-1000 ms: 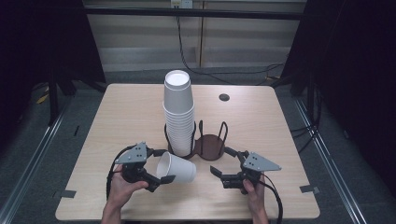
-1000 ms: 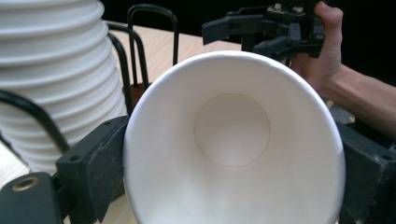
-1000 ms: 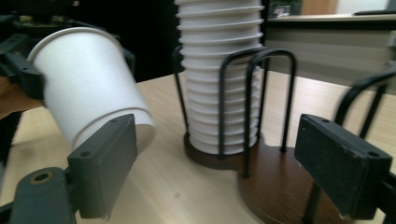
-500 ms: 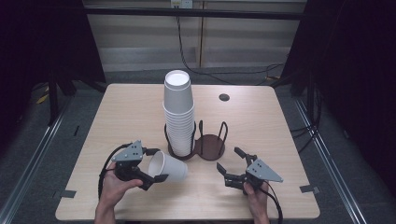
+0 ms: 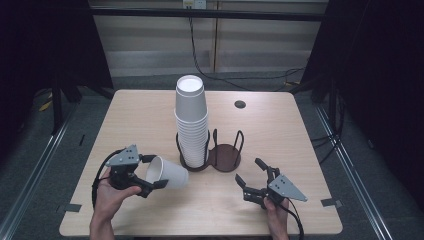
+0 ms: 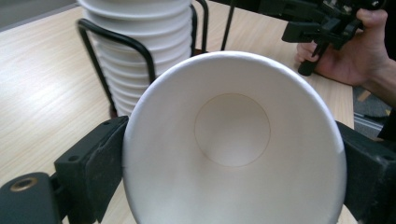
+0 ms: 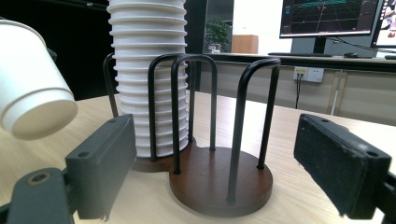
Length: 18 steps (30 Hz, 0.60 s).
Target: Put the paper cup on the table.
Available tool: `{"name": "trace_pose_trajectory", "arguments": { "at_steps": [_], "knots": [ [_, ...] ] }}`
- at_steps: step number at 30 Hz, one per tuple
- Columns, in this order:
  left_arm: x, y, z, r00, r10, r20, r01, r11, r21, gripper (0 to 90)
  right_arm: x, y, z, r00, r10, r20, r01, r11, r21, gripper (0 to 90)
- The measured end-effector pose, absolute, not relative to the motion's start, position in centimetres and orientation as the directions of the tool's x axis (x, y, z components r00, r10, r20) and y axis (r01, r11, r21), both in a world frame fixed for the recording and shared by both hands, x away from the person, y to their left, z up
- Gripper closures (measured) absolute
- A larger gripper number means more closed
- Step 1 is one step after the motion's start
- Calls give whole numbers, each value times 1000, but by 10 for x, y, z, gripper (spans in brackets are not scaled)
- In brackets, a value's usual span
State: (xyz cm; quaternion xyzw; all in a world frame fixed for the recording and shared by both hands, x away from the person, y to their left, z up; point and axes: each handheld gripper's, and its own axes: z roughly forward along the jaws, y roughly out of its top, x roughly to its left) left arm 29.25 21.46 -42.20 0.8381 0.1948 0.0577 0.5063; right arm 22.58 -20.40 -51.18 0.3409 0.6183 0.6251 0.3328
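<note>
In my left gripper view the paper cup (image 6: 233, 154) is cut off at the bottom edge and hides the fingers' (image 6: 100, 163) pads. The cup stack (image 7: 149, 70) top exceeds my right gripper view.

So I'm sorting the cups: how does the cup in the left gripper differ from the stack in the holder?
The single cup lies tilted on its side, clamped at its rim in the left gripper; the stack stands upright, mouths down, in the wire holder. The cup is alone and off the table; the stack is many cups nested. Both are plain white paper cups.
</note>
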Motion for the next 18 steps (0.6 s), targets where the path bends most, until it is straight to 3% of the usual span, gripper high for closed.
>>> {"name": "trace_pose_trajectory", "arguments": {
  "at_steps": [18],
  "knots": [
    [317, 235, -408, 848, 528, -43, 351, -498, 793, 87, 227, -204, -512, -544, 838, 25, 19, -17, 1000, 131]
  ]
}}
